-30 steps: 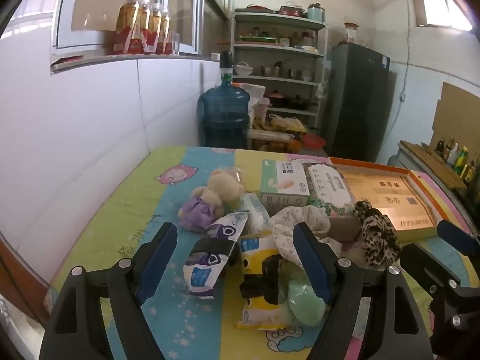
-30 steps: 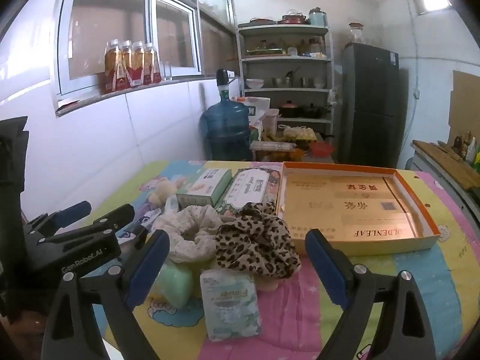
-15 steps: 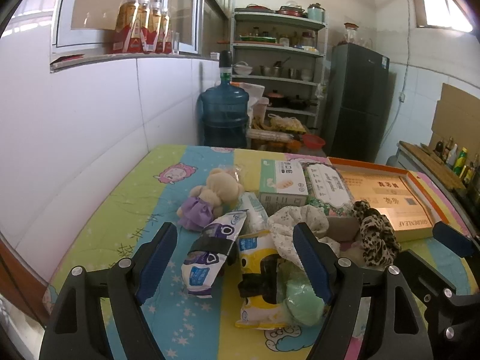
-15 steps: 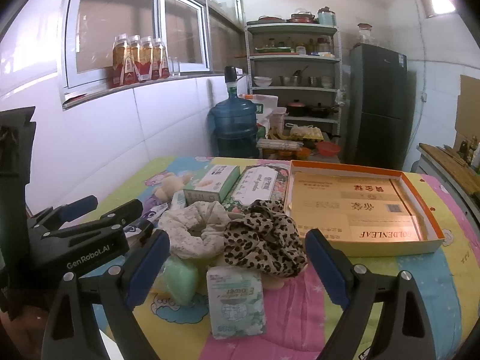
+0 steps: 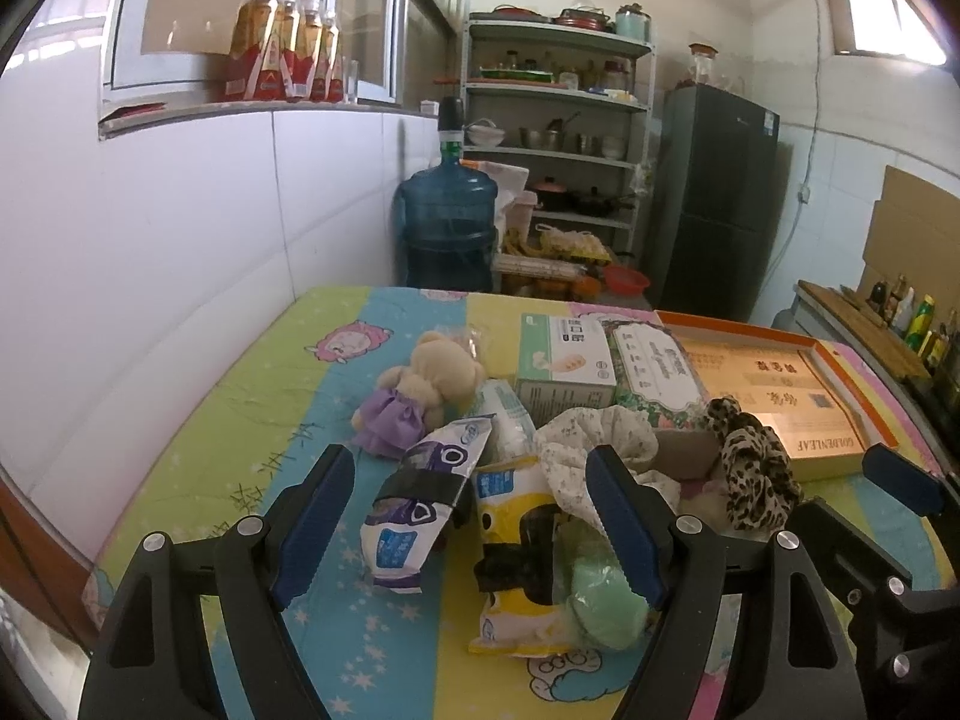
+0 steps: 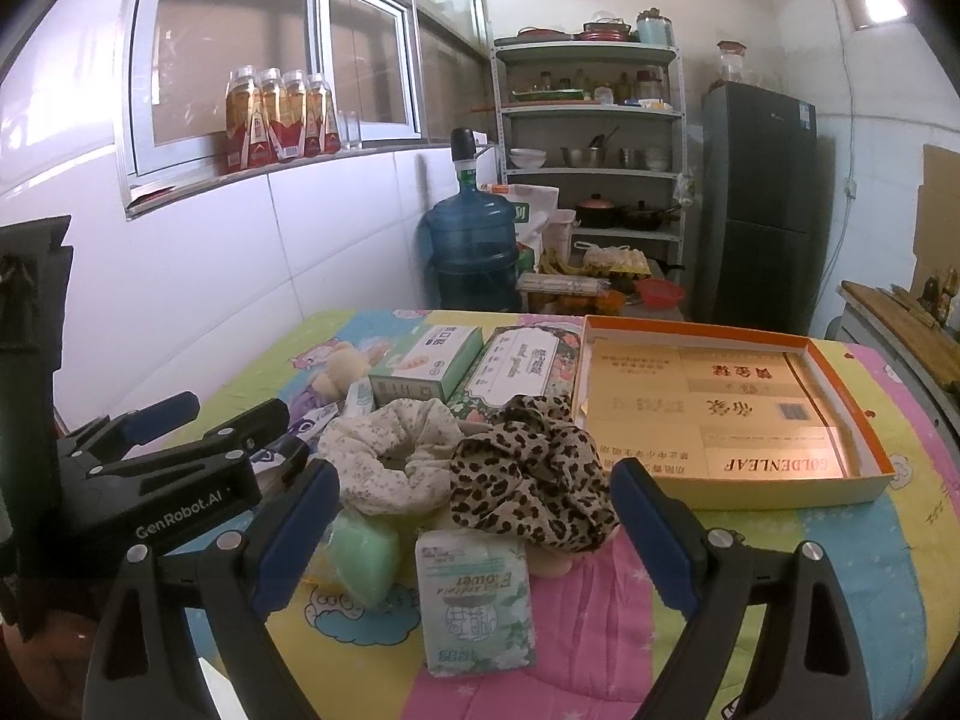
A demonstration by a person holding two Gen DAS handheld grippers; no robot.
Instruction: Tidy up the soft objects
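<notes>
Purple-dressed teddy bear (image 5: 420,396): lies on the table cover (image 5: 252,420) at the left of the pile, its head toward the boxes.
Left gripper (image 5: 474,525): released, blue-padded jaws spread wide above the near end of the pile, holding nothing.
Purple-and-white packet (image 5: 420,498): propped slanted just beside the bear, between the left jaws.
Yellow-and-white packet (image 5: 516,546): lies right of it, a black band across it.
Green soft lump (image 6: 363,552): touching the yellow packet's near right corner.
Cream floral scrunchie (image 6: 396,456): on top of the pile's middle, touching the leopard one.
Tissue pack (image 6: 474,606): flat on the pink stripe, nearest the right camera.
Right gripper (image 6: 474,537): released, jaws wide apart either side of the tissue pack, empty.
Leopard scrunchie (image 6: 534,480): heaped right of the cream one, just beside the tray's near left corner.
Two tissue boxes (image 6: 432,363): side by side behind the scrunchies.
Orange-rimmed cardboard tray (image 6: 864,456): on the right of the table, nothing soft inside.
</notes>
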